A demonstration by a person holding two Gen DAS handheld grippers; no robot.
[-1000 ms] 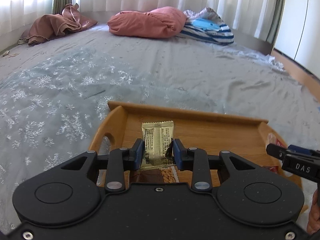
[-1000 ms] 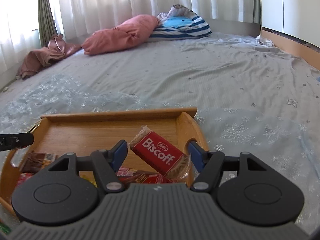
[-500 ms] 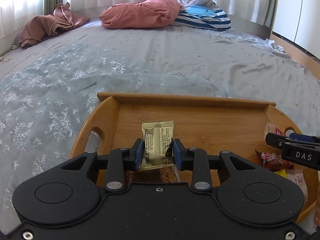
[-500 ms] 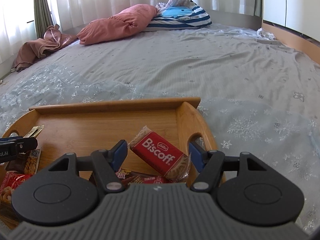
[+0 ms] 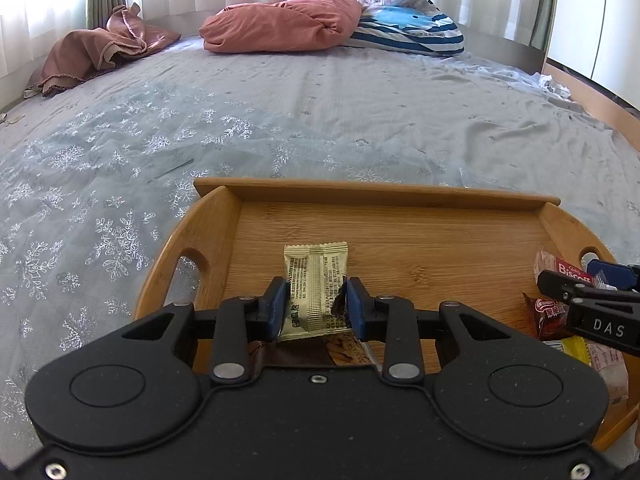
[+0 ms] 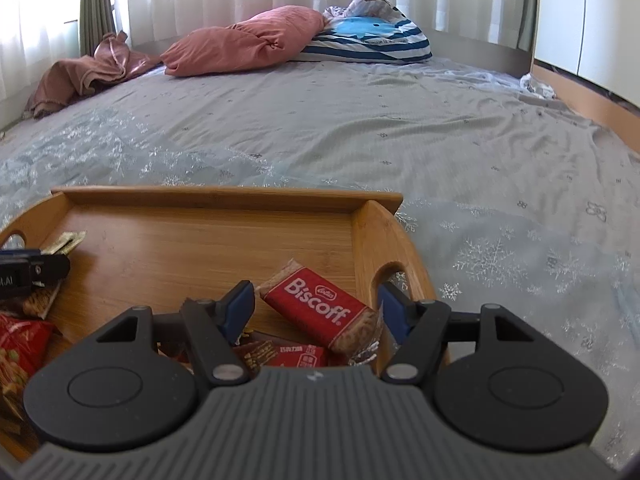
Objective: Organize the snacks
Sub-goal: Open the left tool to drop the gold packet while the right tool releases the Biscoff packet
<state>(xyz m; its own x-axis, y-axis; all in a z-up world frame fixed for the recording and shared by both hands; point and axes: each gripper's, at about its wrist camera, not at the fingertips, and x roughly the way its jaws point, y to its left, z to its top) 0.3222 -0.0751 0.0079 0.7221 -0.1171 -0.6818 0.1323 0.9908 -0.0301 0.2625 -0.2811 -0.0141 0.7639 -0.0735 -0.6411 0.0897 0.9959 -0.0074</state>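
A gold-wrapped snack bar (image 5: 314, 280) sticks forward out of my left gripper (image 5: 316, 306), which is shut on its sides just above the wooden tray (image 5: 360, 194). My right gripper (image 6: 316, 308) is shut on a red Biscoff packet (image 6: 320, 312) that lies slantwise between the blue pads, over the tray's right end (image 6: 376, 240). Under each gripper, more snack packets lie in the tray's near part: a brown almond packet (image 5: 344, 352), red packets (image 5: 550, 314) and a red wafer packet (image 6: 288, 356). The Biscoff packet (image 5: 568, 270) also shows at the right edge of the left wrist view.
The tray rests on a grey bed sheet (image 5: 360, 112) with a snowflake print. Far back lie a pink pillow (image 5: 280, 24), a blue striped pillow (image 5: 408, 28) and a brown cloth (image 5: 100, 48). A wooden bed edge (image 5: 600, 108) runs along the right.
Both grippers have sunk a little toward the tray with their packets still held. The tray now shows level and fuller in both views.
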